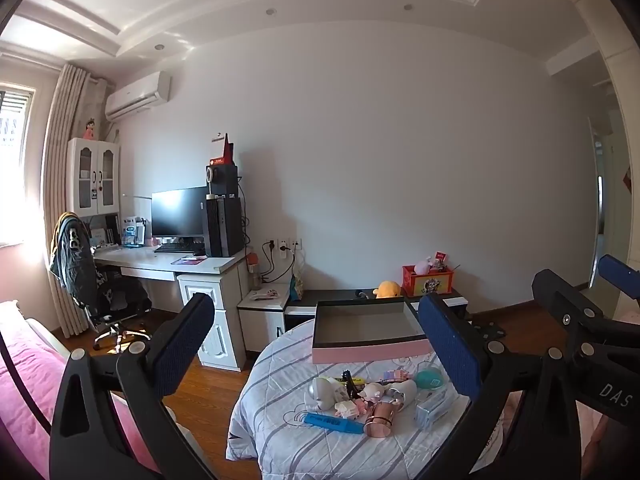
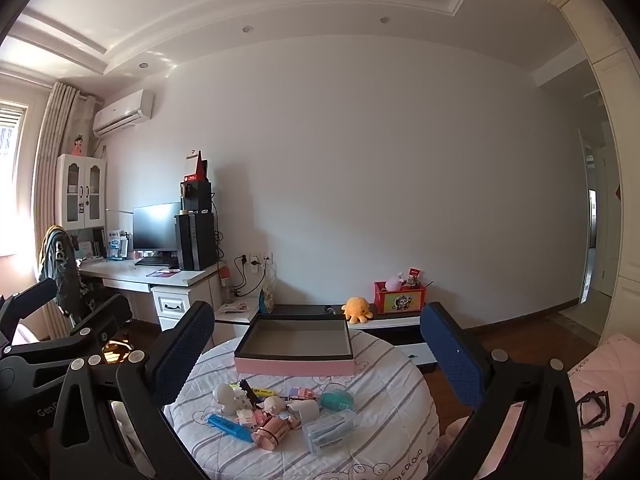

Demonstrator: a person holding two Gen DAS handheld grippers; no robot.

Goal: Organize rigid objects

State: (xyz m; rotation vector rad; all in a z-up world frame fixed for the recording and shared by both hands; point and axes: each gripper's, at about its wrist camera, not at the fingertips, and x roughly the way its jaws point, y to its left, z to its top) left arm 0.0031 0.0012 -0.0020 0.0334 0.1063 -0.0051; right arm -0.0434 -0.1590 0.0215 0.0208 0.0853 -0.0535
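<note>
An empty pink-sided box with a dark rim (image 1: 368, 328) (image 2: 296, 340) sits at the far side of a round table under a striped quilt (image 1: 276, 448) (image 2: 384, 440). In front of it lie several small items: a blue highlighter (image 1: 332, 424) (image 2: 230, 426), a rose-gold cup on its side (image 1: 380, 418) (image 2: 274, 432), a clear plastic case (image 1: 430, 410) (image 2: 330, 432), a teal round piece (image 1: 429, 378) (image 2: 337, 398) and a white egg-shaped toy (image 1: 320, 394) (image 2: 225, 398). My left gripper (image 1: 316, 304) (image 2: 68, 304) and right gripper (image 2: 316, 314) (image 1: 588, 280) hover side by side short of the table, both open and empty.
A white desk (image 1: 200, 264) with a monitor and computer tower stands at back left, an office chair (image 1: 88, 276) before it. A low cabinet (image 2: 392, 322) behind the table bears a yellow plush and a red box. Pink bedding lies at the left (image 1: 24, 380) and right (image 2: 608, 364). Wooden floor surrounds the table.
</note>
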